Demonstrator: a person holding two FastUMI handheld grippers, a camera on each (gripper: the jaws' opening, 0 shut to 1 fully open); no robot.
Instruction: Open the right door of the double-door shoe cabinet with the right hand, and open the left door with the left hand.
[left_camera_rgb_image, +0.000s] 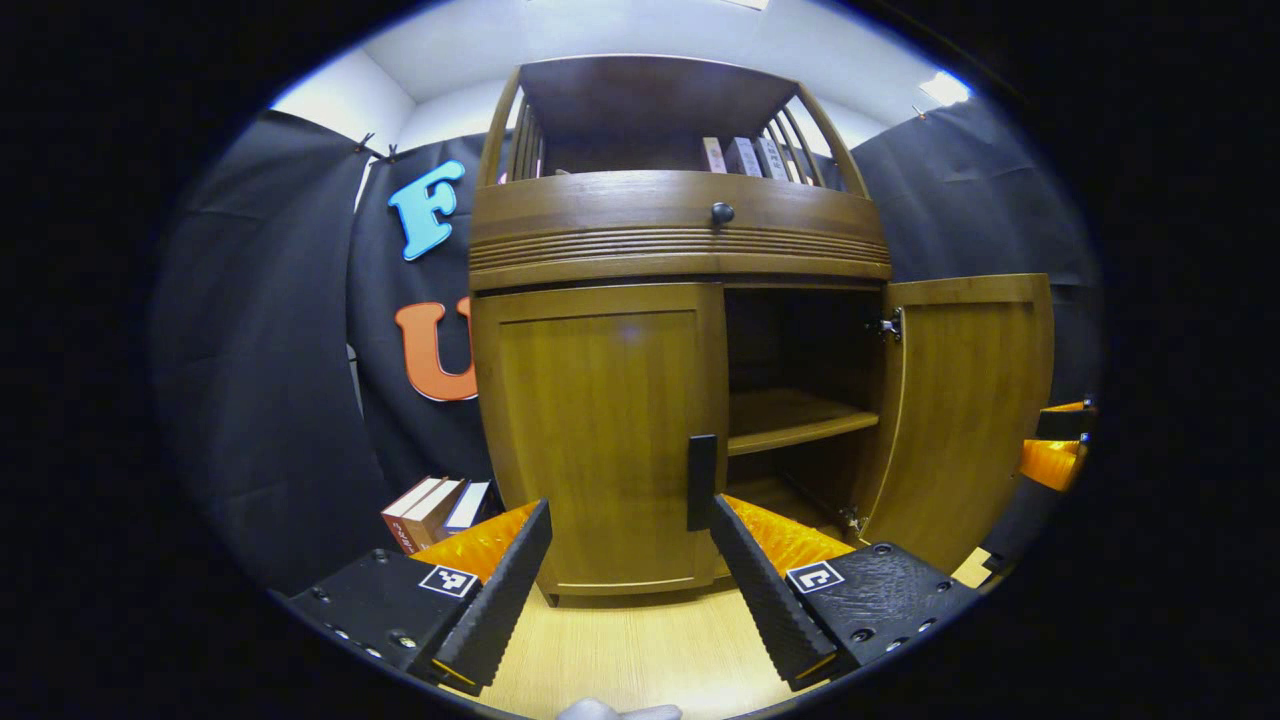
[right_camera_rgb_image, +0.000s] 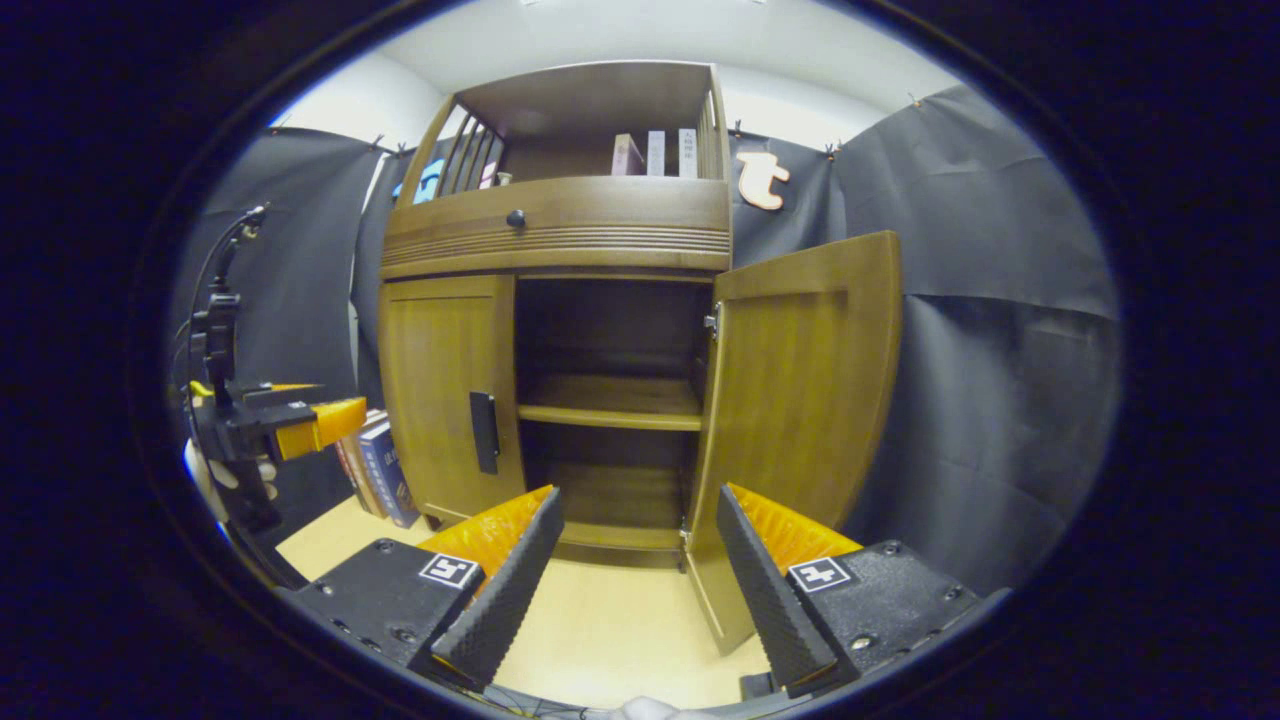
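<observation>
We see the cabinet (left_camera_rgb_image: 680, 230) in warm brown wood, its left door (left_camera_rgb_image: 600, 430) a honey-gold grain with a black handle (left_camera_rgb_image: 701, 482). The right door (right_camera_rgb_image: 800, 400) shows the same golden brown with a faint vertical grain, and a black knob (left_camera_rgb_image: 722, 212) sits on the ribbed drawer front. Inside, we get dark shadow over a tan shelf (right_camera_rgb_image: 610, 405). The floor (left_camera_rgb_image: 620, 650) is pale, light wood. Beside the cabinet, books (left_camera_rgb_image: 430, 510) show red-brown and white.
</observation>
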